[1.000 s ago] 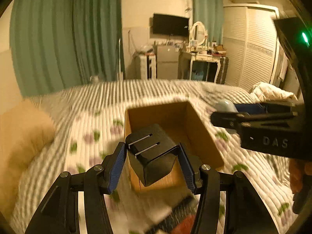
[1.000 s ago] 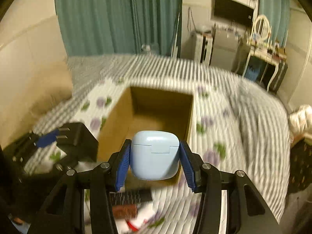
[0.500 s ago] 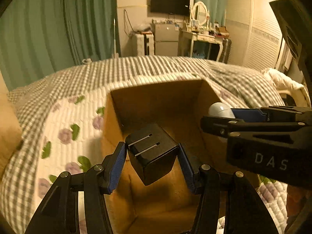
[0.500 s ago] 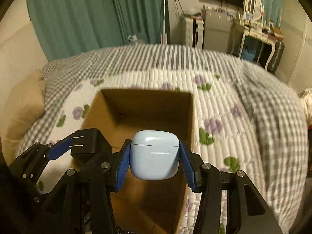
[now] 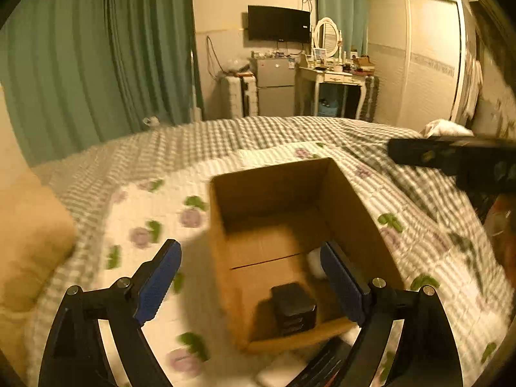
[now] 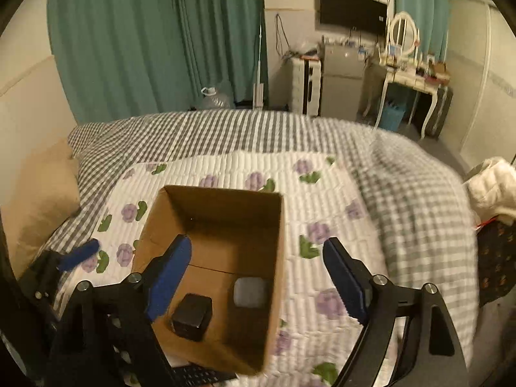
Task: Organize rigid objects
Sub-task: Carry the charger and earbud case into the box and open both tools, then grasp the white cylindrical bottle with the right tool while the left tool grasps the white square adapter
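An open cardboard box (image 5: 351,213) (image 6: 277,258) sits on the quilted bed. A black plug adapter (image 5: 292,308) (image 6: 192,316) lies on the box floor. A pale blue earbud case (image 6: 251,292) lies beside it, partly hidden in the left wrist view (image 5: 314,262) behind my finger. My left gripper (image 5: 251,285) is open and empty above the box's near edge. My right gripper (image 6: 258,283) is open and empty above the box. The left gripper also shows at the left of the right wrist view (image 6: 64,267).
A tan pillow (image 5: 29,245) lies left of the box. A dark flat object (image 6: 200,375) lies on the quilt at the box's near edge. A white bundle (image 6: 493,187) sits at the bed's right side. Curtains, a fridge and a dressing table stand beyond the bed.
Both grippers have opened and let go. The black adapter and the blue earbud case now lie in the box. Both grippers have drawn back and up.
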Action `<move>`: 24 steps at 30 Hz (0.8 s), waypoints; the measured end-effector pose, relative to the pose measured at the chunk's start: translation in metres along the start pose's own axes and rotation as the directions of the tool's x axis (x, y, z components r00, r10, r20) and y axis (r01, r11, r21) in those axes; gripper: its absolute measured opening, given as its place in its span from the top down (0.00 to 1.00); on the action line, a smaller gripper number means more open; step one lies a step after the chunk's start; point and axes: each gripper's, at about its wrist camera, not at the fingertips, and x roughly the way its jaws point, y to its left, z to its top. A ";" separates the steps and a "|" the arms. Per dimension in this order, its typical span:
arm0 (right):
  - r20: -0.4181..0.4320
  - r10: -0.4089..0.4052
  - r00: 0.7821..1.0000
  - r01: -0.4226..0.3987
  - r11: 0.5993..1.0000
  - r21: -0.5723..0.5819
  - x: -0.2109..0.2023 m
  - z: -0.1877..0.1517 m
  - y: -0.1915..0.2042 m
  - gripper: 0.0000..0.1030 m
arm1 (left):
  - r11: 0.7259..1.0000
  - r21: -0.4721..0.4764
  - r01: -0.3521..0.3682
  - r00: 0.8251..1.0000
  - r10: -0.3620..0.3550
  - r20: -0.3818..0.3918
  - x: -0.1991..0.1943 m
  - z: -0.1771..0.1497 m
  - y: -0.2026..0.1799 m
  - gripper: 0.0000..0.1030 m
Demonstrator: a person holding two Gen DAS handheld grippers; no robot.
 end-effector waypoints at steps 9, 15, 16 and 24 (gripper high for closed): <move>-0.042 0.009 0.999 -0.012 0.996 -0.083 -0.078 -0.075 0.023 0.08 | 0.998 -0.024 -0.055 0.998 0.055 0.016 -0.066 -0.069 0.014 0.00; -0.148 0.080 0.986 -0.090 0.994 -0.062 -0.074 -0.155 0.052 0.08 | 0.994 -0.059 -0.093 0.995 0.091 -0.034 -0.071 -0.126 0.013 0.00; -0.160 0.089 0.983 -0.098 0.994 -0.049 -0.072 -0.164 0.055 0.08 | 0.993 -0.069 -0.099 0.995 0.096 -0.039 -0.071 -0.134 0.015 0.00; -0.273 0.130 0.953 -0.124 0.992 0.040 -0.039 -0.210 0.072 0.10 | 0.986 -0.134 -0.104 0.994 0.097 -0.059 -0.072 -0.169 0.031 0.00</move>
